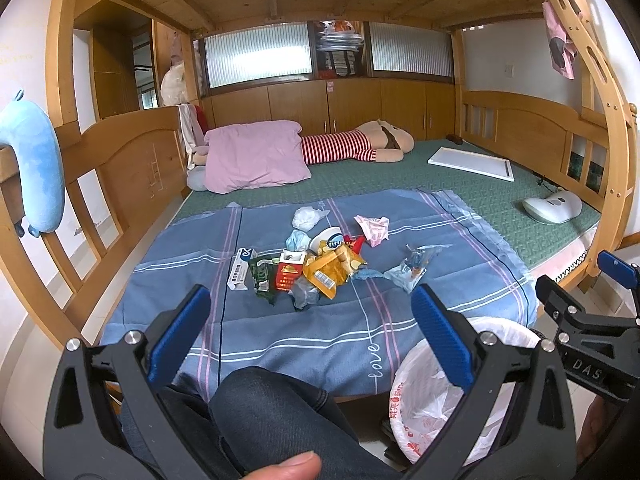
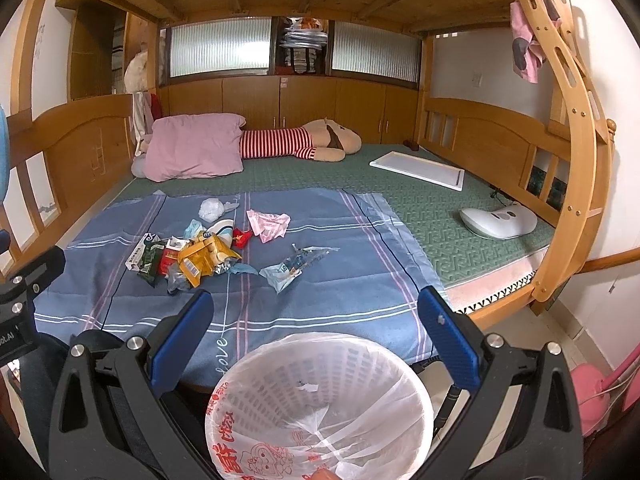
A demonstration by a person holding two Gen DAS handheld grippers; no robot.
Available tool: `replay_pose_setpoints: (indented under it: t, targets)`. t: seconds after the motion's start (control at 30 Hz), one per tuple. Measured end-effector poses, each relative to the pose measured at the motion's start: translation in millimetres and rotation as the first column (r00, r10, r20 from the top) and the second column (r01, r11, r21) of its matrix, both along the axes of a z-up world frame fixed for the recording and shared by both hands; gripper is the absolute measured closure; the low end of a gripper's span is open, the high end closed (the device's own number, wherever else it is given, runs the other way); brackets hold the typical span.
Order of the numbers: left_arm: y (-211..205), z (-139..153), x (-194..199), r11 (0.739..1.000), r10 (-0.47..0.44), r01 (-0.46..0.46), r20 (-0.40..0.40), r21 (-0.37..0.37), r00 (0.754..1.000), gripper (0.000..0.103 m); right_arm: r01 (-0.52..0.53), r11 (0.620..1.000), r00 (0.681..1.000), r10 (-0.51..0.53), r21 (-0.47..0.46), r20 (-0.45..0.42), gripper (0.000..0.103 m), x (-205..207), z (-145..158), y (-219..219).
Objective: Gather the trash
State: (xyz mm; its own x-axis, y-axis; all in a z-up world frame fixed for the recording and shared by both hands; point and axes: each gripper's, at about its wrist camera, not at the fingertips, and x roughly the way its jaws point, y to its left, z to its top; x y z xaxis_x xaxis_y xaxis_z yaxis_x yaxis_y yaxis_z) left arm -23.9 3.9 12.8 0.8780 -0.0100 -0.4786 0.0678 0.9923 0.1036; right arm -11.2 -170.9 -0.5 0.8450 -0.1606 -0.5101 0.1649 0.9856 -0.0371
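Jaws of left gripper (image 1: pixel 310 320) and right gripper (image 2: pixel 316 322): both standing spread, holding nothing. Trash pile (image 1: pixel 308 264): lying on blue blanket (image 1: pixel 280 332), uncollected. Lined bin (image 2: pixel 320 400): waiting beside the bed. Judged step: starting; next, reaching forward to pinch one wrapper.

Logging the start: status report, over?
Left gripper and right gripper open, empty. Trash pile untouched on blue blanket. Lined bin below right gripper. Nothing in the way.
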Motion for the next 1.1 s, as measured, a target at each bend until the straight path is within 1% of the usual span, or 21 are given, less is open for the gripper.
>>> replay_pose_setpoints:
  t: [0.83,1.1]
  targets:
    - [-0.4,-0.5,-0.2,1.0,0.001,-0.001,0.0,0.0,1.0,0.003,0.001,1.0,1.0,-0.001,0.006,-0.003,0.003,-0.5,0.1,-1.5]
    - [0.4,-5.1,0.4,1.0,-0.001,0.001,-0.017,0.002,1.0,0.003,-0.002,1.0,1.0,0.002,0.01,-0.004,0.003,0.3,-1.6,0.4]
